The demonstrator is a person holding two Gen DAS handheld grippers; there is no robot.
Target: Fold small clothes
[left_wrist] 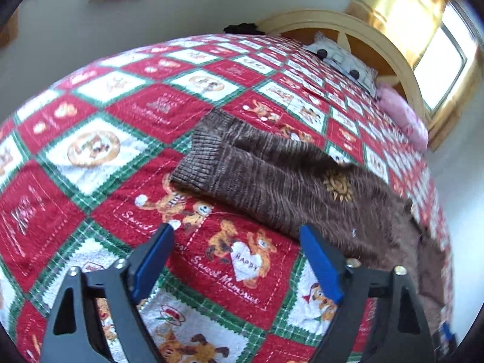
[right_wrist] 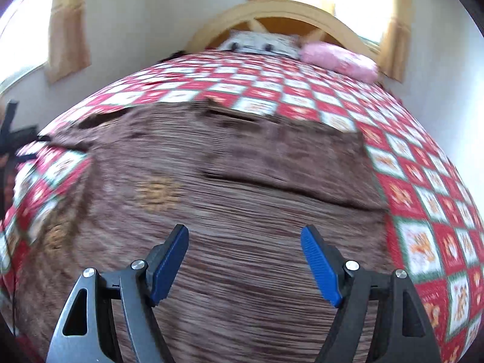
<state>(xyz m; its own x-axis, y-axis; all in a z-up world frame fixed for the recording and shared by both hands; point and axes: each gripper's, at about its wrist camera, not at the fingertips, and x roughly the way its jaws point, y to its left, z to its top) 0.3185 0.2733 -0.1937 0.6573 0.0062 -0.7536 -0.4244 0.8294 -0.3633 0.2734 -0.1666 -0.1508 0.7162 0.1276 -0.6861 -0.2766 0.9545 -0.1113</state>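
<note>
We hold both grippers, left (left_wrist: 236, 233) & right (right_wrist: 243, 234), spread wide w/ nothing between, over brown sweater (right_wrist: 242, 181) on quilt (left_wrist: 90, 151).

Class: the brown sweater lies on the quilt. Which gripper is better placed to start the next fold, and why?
Probably the left. The left gripper is open over the quilt beside the brown sweater, near its edge. The right gripper, also open, is over the sweater's middle.
</note>
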